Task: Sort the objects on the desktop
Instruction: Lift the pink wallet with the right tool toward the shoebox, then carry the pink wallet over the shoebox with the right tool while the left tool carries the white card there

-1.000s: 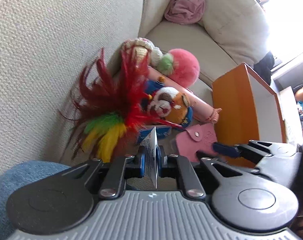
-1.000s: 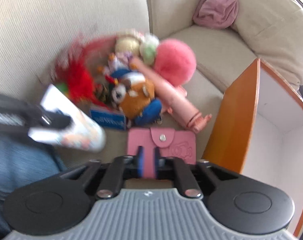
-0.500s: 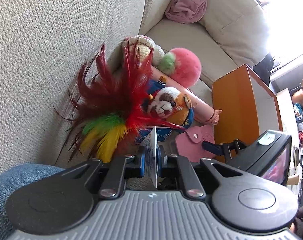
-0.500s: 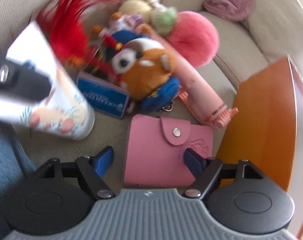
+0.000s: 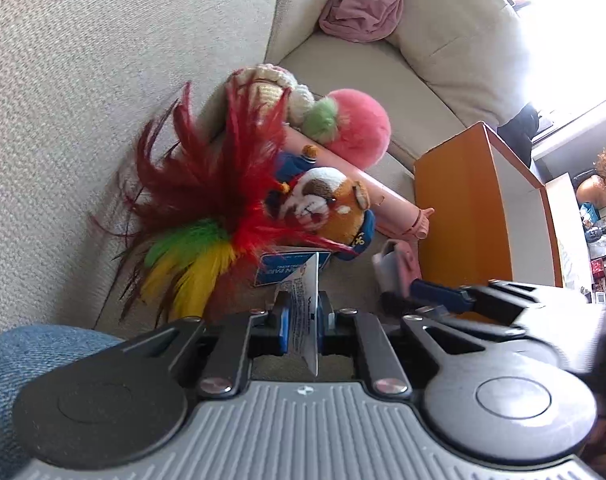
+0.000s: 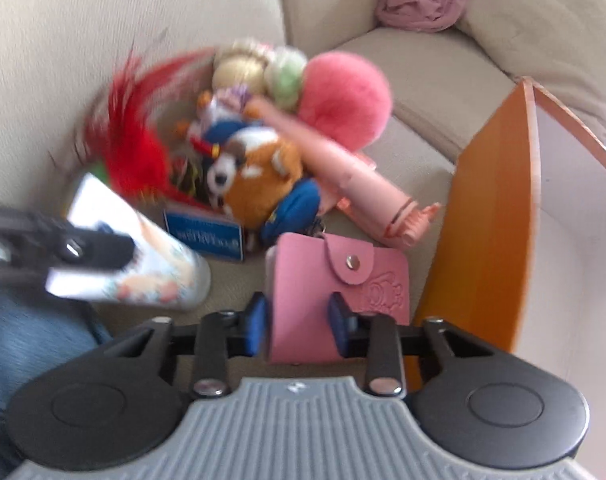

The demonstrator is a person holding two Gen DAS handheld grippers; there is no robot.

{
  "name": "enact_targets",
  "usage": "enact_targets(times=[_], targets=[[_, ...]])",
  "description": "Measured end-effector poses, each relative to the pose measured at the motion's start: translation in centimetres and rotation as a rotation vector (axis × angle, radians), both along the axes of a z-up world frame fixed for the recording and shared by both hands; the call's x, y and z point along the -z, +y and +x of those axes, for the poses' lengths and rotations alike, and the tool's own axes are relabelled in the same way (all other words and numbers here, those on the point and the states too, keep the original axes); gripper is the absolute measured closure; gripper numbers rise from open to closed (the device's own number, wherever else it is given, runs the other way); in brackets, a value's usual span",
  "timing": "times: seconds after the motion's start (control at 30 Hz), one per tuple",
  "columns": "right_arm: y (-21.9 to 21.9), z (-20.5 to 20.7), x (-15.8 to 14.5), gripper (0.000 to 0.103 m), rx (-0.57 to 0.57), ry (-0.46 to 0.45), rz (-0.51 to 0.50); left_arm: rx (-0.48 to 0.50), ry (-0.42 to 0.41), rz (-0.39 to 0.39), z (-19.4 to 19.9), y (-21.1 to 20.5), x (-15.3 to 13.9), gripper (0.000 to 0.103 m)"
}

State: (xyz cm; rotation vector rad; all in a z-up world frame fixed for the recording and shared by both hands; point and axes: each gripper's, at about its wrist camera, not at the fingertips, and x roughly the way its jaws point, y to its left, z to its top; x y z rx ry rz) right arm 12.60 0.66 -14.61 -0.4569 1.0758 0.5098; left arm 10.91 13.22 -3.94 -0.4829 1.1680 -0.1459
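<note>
Your right gripper [image 6: 297,326] has just been closing around the pink wallet [image 6: 335,280], which stands between its blue pads, tilted up off the sofa seat [image 6: 419,144] just beside the orange box [image 6: 491,216]. The left pad sits against the wallet's edge and the right one presses its face, so I'd call it pinched. Your left gripper [image 5: 301,322] is pressed onto a white printed tube [image 6: 143,256], held above the seat. The box shows nothing inside in the part you can see. The heap is unsorted: the red feather toy [image 5: 207,184], the plush animal [image 6: 259,176], the pink pompom [image 6: 347,100], the long pink case [image 6: 367,192] and the small blue box [image 6: 203,236] (all crowded against the backrest). So sorting looks barely begun, with two items in hand.
</note>
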Motion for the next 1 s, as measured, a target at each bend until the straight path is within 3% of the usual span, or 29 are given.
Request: enact_targets(times=[0.1, 0.27, 0.47, 0.57, 0.63, 0.73, 0.83, 1.0], targets=[[-1.2, 0.0, -2.2, 0.084, 0.029, 0.009, 0.095, 0.011, -0.012, -0.008, 0.0, -0.6, -0.2, 0.090], [-2.8, 0.1, -4.0, 0.089, 0.070, 0.136, 0.280, 0.041, -0.012, -0.020, 0.3, -2.1, 0.0, 0.090], [-3.4, 0.2, -3.1, 0.085, 0.117, 0.139, 0.263, 0.063, -0.032, 0.027, 0.3, -3.4, 0.0, 0.090], [-2.9, 0.0, -2.6, 0.078, 0.112, 0.109, 0.206, 0.052, -0.025, 0.028, 0.4, -3.3, -0.2, 0.090], [-2.8, 0.2, -2.0, 0.079, 0.119, 0.090, 0.183, 0.050, -0.022, 0.034, 0.3, -3.2, -0.3, 0.090], [-3.5, 0.1, -2.1, 0.085, 0.137, 0.092, 0.225, 0.045, -0.024, 0.051, 0.2, -3.1, -0.7, 0.091], [-4.4, -0.7, -3.5, 0.086, 0.126, 0.079, 0.256, 0.044, -0.062, 0.034, -0.4, -3.2, -2.4, 0.094], [-8.1, -2.7, -9.1, 0.086, 0.109, -0.004, 0.373, 0.098, -0.173, -0.005, -1.5, -4.9, -7.4, 0.098]])
